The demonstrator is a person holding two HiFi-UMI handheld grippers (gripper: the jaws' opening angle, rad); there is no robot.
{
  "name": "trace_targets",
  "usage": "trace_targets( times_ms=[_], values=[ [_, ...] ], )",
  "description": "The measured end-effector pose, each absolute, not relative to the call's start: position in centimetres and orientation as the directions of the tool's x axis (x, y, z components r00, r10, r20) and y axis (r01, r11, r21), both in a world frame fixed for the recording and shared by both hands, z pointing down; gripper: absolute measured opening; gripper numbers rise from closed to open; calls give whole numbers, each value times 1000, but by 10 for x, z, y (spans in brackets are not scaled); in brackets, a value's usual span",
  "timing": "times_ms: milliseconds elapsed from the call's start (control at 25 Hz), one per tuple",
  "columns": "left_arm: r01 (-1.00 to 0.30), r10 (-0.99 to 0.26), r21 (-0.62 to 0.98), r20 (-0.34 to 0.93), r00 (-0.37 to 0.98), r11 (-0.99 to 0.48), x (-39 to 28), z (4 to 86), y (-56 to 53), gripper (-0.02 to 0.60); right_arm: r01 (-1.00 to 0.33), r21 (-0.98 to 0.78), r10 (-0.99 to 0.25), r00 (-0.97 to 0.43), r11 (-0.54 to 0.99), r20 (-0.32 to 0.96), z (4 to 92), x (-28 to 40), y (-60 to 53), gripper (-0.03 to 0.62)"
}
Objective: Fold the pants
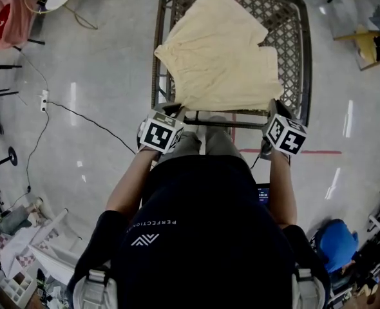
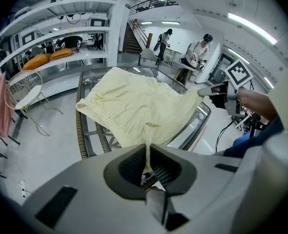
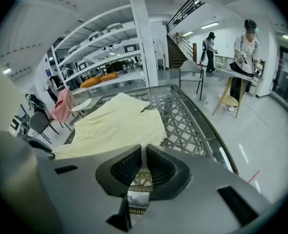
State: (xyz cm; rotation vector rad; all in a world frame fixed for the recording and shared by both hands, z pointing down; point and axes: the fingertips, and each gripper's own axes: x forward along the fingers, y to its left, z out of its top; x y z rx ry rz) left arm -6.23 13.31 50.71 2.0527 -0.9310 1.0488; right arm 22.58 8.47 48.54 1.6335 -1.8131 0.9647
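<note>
Item under inspection: one pair of pants [image 1: 219,50], pale yellow, lightly textured, with soft creases and a notch in the right edge. It lies on the lattice top of the one counter [image 1: 292,28], covering the left and middle, and open lattice shows along the right side. The far corner reaches the far rim. The left corner overlaps the left rim. The near edge runs stretched along the near rim between my two grippers.

My left gripper [image 1: 179,113] has its jaws pressed together on the near left corner, with a thin ridge of cloth pinched between them. My right gripper [image 1: 273,106] has its jaws pressed together on the near right corner, pinching the cloth the same way.

Surroundings: a grey floor [image 1: 100,76], one black cable [image 1: 80,116] trailing to the left, and one pink garment [image 1: 6,15] at the far left. The gripper views show white shelves [image 3: 105,38] and two people [image 2: 198,48] standing far off.
</note>
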Motion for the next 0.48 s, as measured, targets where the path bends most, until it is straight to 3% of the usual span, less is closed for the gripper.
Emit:
trace_targets(
  times_ms=[480],
  values=[
    [-885, -356, 204, 859, 367, -420, -66, 501, 110, 31, -959, -204, -619, -282, 196, 733, 476, 209, 13, 55]
  ],
)
